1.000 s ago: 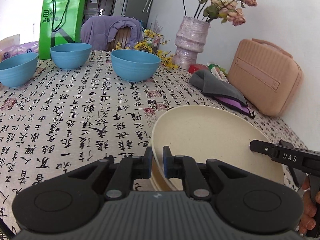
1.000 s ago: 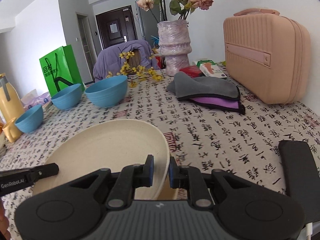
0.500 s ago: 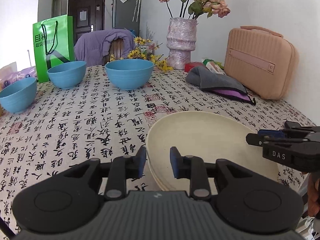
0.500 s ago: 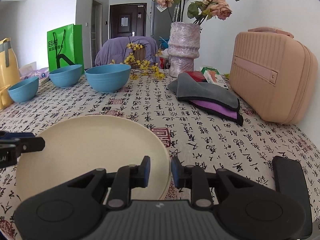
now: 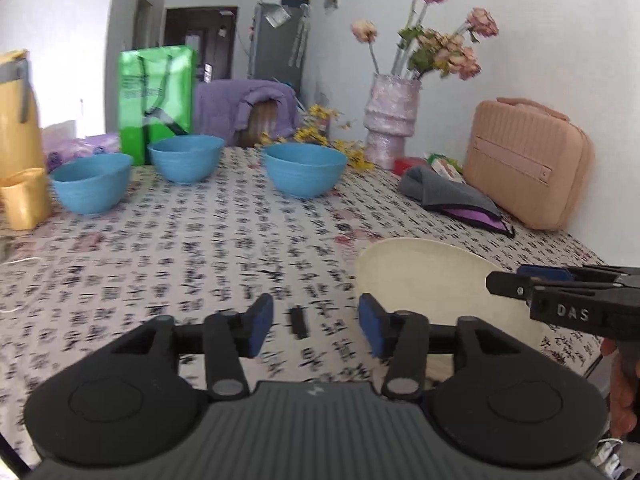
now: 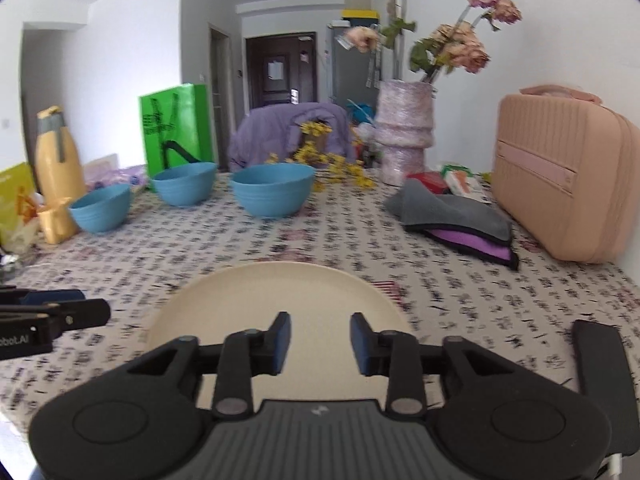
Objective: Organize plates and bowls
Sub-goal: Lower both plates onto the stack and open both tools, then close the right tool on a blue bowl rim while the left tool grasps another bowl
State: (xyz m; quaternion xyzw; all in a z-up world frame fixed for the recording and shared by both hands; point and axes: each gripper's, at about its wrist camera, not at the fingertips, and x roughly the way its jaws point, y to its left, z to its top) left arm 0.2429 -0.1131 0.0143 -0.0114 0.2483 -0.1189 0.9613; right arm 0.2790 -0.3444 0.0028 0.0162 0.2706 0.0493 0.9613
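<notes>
Off to the far left of both tongs, a yellow jug (image 6: pixel 56 168) stands at the table's edge, with a green paper bag (image 5: pixel 156 104) behind the bowls. Three blue bowls sit in a loose row well beyond the tongs: the left bowl (image 5: pixel 92 188), the middle bowl (image 5: pixel 186 158) and the right bowl (image 5: pixel 306 174), each apart from its neighbours on the printed tablecloth (image 5: pixel 200 248).

Nearer, the left tongs (image 5: pixel 316 320) hang over bare cloth, the blue pads (image 5: pixel 260 324) apart with nothing between them; their jaws have just been opening. The cream plate (image 5: pixel 432 280) lies flat on the cloth just to the right of them, its near left rim beside the right-hand pad but not clamped.

The right tongs (image 6: pixel 320 340) sit over the near edge of that same plate (image 6: pixel 280 296), jaws likewise parted and just been opening, pads clear of the rim (the picture is a little smeared, so whether they hover over it or brush it I cannot tell). A hand (image 5: pixel 624 396) grips their handle.

Further right and beyond, a pale vase (image 6: pixel 406 140) of dried roses, folded grey and purple cloths (image 6: pixel 460 216), and a pink case (image 6: pixel 568 176) against the wall. A black phone (image 6: pixel 604 360) lies just right of the right tongs.
</notes>
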